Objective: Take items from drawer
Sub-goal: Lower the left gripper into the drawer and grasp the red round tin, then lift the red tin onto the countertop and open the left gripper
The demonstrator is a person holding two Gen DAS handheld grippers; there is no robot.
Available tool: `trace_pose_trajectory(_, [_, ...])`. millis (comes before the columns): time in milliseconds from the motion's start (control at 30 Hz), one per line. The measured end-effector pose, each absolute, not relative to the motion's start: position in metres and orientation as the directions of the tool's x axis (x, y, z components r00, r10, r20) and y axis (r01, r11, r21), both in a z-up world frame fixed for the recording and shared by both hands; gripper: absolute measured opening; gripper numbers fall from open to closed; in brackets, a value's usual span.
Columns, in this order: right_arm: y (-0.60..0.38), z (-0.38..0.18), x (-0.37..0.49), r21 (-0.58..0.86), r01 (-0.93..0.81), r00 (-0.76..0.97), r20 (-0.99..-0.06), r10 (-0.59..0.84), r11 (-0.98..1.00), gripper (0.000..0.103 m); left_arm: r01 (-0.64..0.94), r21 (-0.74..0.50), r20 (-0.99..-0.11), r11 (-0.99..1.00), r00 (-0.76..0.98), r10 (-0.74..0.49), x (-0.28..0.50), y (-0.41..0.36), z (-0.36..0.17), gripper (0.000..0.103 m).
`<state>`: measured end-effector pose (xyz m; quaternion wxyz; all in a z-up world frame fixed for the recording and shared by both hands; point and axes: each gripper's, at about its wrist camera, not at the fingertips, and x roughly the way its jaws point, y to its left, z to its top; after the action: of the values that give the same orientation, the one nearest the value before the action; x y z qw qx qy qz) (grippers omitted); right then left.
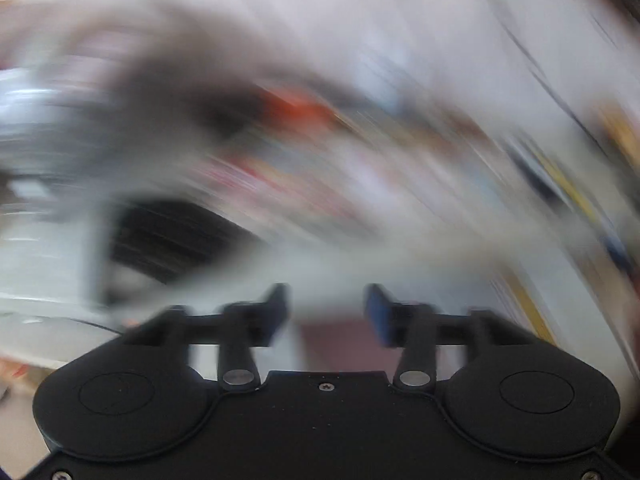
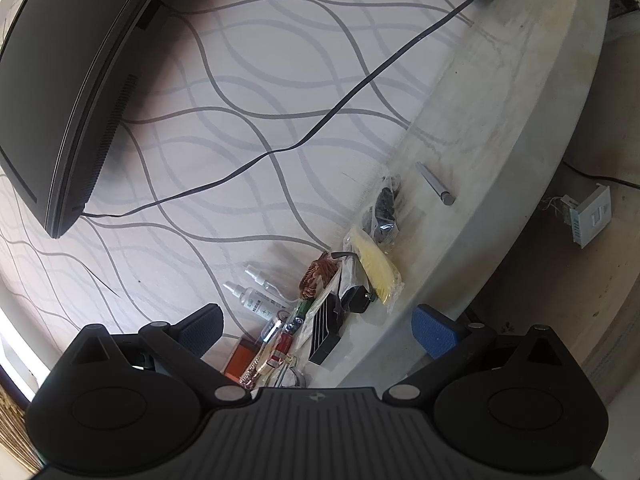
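Observation:
The left wrist view is heavily smeared. My left gripper (image 1: 326,312) stands open, and I see nothing solid between its black finger and its blue-padded one. Beyond it are only streaks: a dark opening (image 1: 172,236) at the left and an orange-red smear (image 1: 304,108) among mixed colours. My right gripper (image 2: 320,330) is wide open over a pile of small items on the surface: two clear spray bottles (image 2: 256,296), a copper-brown coil (image 2: 318,276), a yellow thing in a plastic bag (image 2: 376,268), a black box (image 2: 328,332) and an orange piece (image 2: 240,358). Its pads touch none of them.
A dark monitor (image 2: 72,80) leans at the upper left, and a black cable (image 2: 320,132) runs across the wavy-patterned surface. A bagged black object (image 2: 384,208) and a metal cylinder (image 2: 434,182) lie near the pale stone ledge (image 2: 520,120). A wall socket plate (image 2: 592,216) hangs at the right.

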<state>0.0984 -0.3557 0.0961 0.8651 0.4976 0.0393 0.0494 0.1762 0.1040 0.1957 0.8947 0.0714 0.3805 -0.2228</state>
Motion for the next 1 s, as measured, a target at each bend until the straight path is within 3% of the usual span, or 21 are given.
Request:
trace_pose_trajectory(100, [-0.355,0.097,0.098,0.864,-0.045,0.992,-0.02,0.123,0.502,0.103,0.587,-0.052,-0.828,0.808,0.427,-0.364,0.163,0.055,0.17,0.086])
trace_pose_trajectory(300, [-0.358,0.094,0.098,0.874,-0.057,0.99,-0.012,0.138,0.483,0.103,0.529,-0.049,-0.951,0.847,0.233,-0.201,0.181,0.017,0.11,0.088])
trace_pose_trajectory(633, [-0.36,0.093,0.099,0.883,-0.069,0.989,0.001,0.145,0.464,0.103,0.461,-0.029,-0.986,0.887,0.135,-0.103,0.192,0.013,0.068,0.088])
trace_pose_trajectory(700, [-0.36,0.093,0.099,0.884,-0.07,0.989,0.002,0.145,0.463,0.103,0.453,-0.029,-0.987,0.891,0.126,-0.097,0.194,0.016,0.064,0.08])
trace_pose_trajectory(1000, [-0.361,0.092,0.1,0.886,-0.063,0.99,-0.002,0.138,0.46,0.103,0.431,-0.049,-0.954,0.901,0.246,-0.169,0.191,0.056,0.104,0.076])
